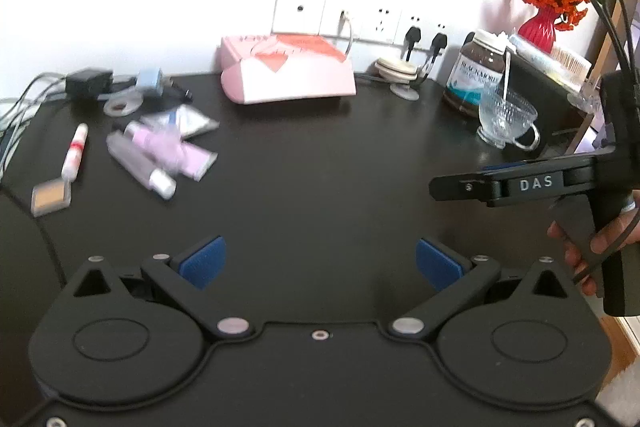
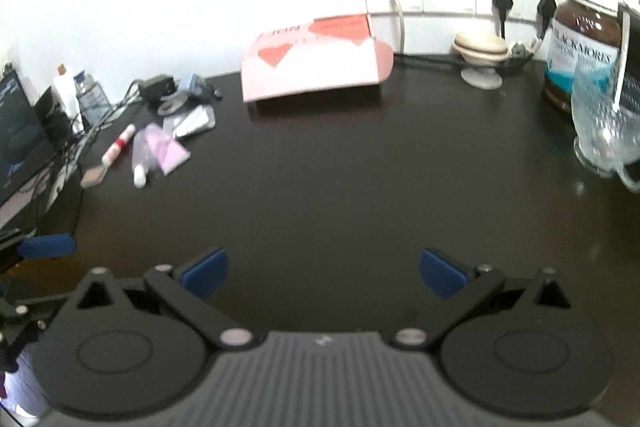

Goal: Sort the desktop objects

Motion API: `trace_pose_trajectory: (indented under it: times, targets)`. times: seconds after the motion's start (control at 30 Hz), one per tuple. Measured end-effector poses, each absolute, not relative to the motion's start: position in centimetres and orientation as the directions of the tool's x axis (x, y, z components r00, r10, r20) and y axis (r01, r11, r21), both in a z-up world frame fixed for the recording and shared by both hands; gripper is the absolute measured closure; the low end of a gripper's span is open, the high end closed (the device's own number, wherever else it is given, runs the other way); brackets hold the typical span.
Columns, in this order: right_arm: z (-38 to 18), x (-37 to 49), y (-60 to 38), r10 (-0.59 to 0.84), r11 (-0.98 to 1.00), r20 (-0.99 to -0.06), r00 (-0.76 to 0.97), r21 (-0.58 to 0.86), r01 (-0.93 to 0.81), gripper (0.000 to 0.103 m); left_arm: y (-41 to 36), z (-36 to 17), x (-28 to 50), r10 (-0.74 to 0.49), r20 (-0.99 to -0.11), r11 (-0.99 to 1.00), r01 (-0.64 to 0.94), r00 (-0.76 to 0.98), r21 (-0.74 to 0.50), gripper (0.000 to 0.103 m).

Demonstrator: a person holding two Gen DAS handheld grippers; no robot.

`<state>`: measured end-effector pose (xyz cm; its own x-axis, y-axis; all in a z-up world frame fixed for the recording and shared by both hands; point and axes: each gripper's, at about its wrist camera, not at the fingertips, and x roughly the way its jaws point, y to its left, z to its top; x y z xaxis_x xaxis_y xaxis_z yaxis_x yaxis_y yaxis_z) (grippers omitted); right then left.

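Both grippers are hanging over the near middle of the desk (image 1: pixel 320 179), jaws spread wide and holding nothing: the left gripper (image 1: pixel 320 261) and the right gripper (image 2: pixel 324 273), whose side is reading "DAS" in the left view.

The small things are lying bunched toward the desk's left edge: a red-banded white tube (image 1: pixel 75 157), a clear tube with a white cap (image 1: pixel 140 165), pink tubes (image 1: pixel 172 151), a silver sachet (image 1: pixel 192 123) and a small tan compact (image 1: pixel 51 198). A pink box (image 1: pixel 288 71) is sitting at the back edge.

The tubes are overlapping, so a pinch could well catch two or roll one off the left edge. Toward the right edge, a glass cup (image 1: pixel 506 121) with a spoon is standing beside a brown jar (image 1: pixel 476 71) reading "BLACKMORES"; a swinging right gripper could tip it.
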<state>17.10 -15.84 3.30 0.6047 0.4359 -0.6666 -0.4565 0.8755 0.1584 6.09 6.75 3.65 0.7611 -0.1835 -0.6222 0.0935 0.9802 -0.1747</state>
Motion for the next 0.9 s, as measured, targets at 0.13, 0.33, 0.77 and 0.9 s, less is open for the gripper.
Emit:
trace_pose_trajectory:
  times: [0.13,0.33,0.77,0.9]
  targets:
    - [4.3,18.9,-15.6,0.443,0.874,-0.647,0.62,0.158,-0.46,0.001,6.4,4.5,7.9,-0.177,-0.605,0.982,0.096,0.776,-0.164,0.0]
    - [5.7,22.3,-15.2,0.457,0.875,-0.612,0.645,0.182,-0.448,0.001,6.8,5.2,10.8,-0.157,-0.592,0.986,0.087,0.79,-0.145,0.0]
    - [6.1,28.2,-12.8,0.472,0.857,-0.598,0.648,0.139,-0.496,0.001,9.5,4.1,17.3,-0.11,-0.64,0.985,-0.002,0.761,-0.173,0.0]
    - [5.6,30.2,-12.0,0.474,0.855,-0.606,0.639,0.142,-0.499,0.001,10.0,4.3,19.6,-0.083,-0.64,0.99,-0.011,0.764,-0.142,0.0]
